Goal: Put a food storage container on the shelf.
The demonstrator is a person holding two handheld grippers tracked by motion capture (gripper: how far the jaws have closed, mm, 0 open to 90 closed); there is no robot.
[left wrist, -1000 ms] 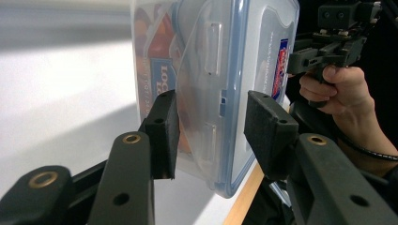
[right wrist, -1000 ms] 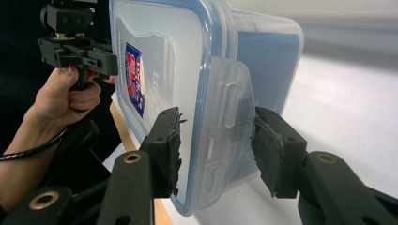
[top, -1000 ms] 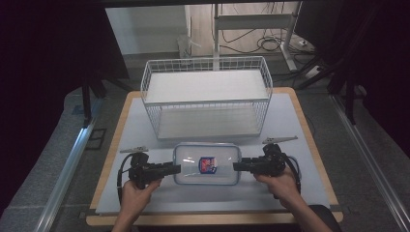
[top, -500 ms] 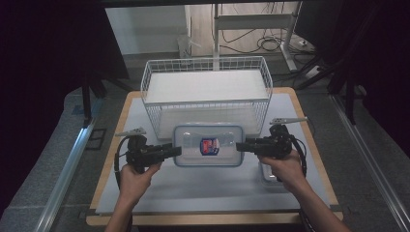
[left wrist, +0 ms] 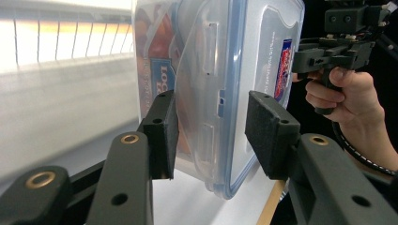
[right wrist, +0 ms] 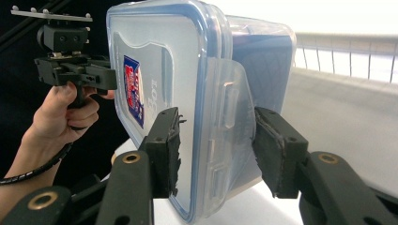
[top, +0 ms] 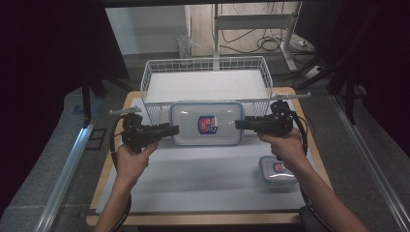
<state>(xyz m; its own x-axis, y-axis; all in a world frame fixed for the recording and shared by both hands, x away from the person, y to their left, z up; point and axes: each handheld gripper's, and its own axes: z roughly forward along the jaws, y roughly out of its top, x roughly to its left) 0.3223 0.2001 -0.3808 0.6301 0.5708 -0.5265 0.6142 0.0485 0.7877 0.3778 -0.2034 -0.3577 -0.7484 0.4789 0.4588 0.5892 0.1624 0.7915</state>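
Small box (top: pixel 277 173) on the mat at 5 o'clock, lid on, just below the right hand (top: pixel 285 145). Left hand (top: pixel 131 157) at 8 o'clock. Big box (top: pixel 206 123) held level in the air between both grippers, above the mat, at center. Left gripper (top: pixel 170 131) clamps its left end; right gripper (top: pixel 241 124) clamps its right end, pads pressed on lid and base. Wire basket (top: pixel 159 67) at 12 o'clock, just behind the box; its front wall stands directly beyond the box. Cables on the floor beyond.
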